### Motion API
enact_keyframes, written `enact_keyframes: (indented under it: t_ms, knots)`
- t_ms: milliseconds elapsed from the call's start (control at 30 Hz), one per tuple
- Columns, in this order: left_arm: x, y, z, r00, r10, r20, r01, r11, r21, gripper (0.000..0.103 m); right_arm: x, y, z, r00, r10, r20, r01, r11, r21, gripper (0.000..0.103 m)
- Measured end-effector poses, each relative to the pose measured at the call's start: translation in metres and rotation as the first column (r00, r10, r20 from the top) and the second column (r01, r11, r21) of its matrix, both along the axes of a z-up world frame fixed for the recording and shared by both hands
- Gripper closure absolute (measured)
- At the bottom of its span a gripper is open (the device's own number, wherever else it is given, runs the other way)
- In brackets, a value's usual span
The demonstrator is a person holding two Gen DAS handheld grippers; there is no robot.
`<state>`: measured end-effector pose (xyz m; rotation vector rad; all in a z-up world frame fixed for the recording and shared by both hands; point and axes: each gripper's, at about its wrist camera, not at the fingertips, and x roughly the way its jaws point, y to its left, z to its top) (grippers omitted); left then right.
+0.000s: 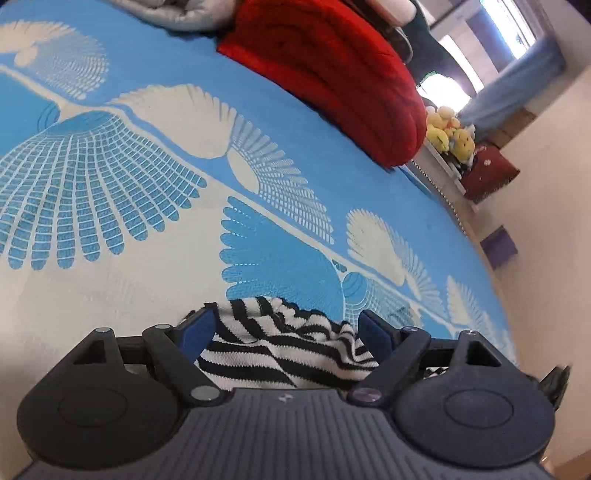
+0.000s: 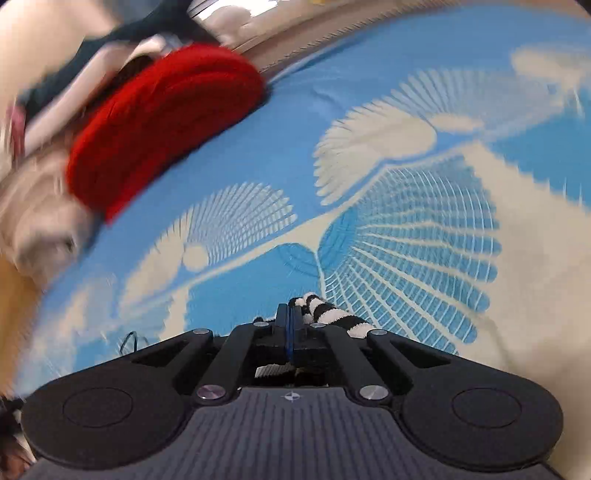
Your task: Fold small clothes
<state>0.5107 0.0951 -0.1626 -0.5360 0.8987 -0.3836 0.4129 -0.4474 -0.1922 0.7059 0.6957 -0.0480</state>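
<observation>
Bed (image 1: 155, 48) spread with a blue cover printed in cream feather fans, filling most of both views. At upper centre of the left wrist view, a red quilted blanket (image 1: 332, 70) lying folded near the far edge; grey bedding (image 1: 173, 14) beside it at the top. At lower centre, a black-and-white striped garment (image 1: 280, 350) bunched on the cover, seen again in the right wrist view (image 2: 332, 315).

Black-and-white striped knit garment (image 1: 288, 347), apparently bunched, lies on the bed.
</observation>
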Motion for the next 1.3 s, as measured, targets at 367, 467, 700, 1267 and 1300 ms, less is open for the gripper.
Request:
enact_keyframes:
  t_ms: [367,467,700,1267,1300]
  knots:
    - [-0.079,-0.003,0.097,0.998,0.016,0.062,-0.036,0.940,0.339,0.013,-0.074,0.056,0.116,0.999,0.054,-0.003,-0.053,0.967,-0.248,0.031]
    - [-0.131,-0.009,0.117,0.997,0.033,0.074,-0.061,0.908,0.415,0.012,-0.139,0.101,0.139,0.993,0.116,0.035,-0.095,0.926,-0.366,0.023]
    - [-0.267,-0.033,0.105,0.989,0.060,0.136,-0.132,0.780,0.611,0.000,-0.262,0.201,0.121,0.986,0.128,0.107,-0.041,0.810,-0.586,0.015]
    - [-0.316,-0.022,0.059,0.993,0.072,0.093,-0.114,0.773,0.625,0.000,-0.307,0.247,0.077,0.966,0.213,0.149,-0.060,0.741,-0.669,0.015]
    - [-0.314,-0.022,0.060,0.993,0.074,0.090,-0.114,0.775,0.621,0.000,-0.306,0.249,0.076,0.966,0.216,0.144,-0.064,0.737,-0.673,0.015]
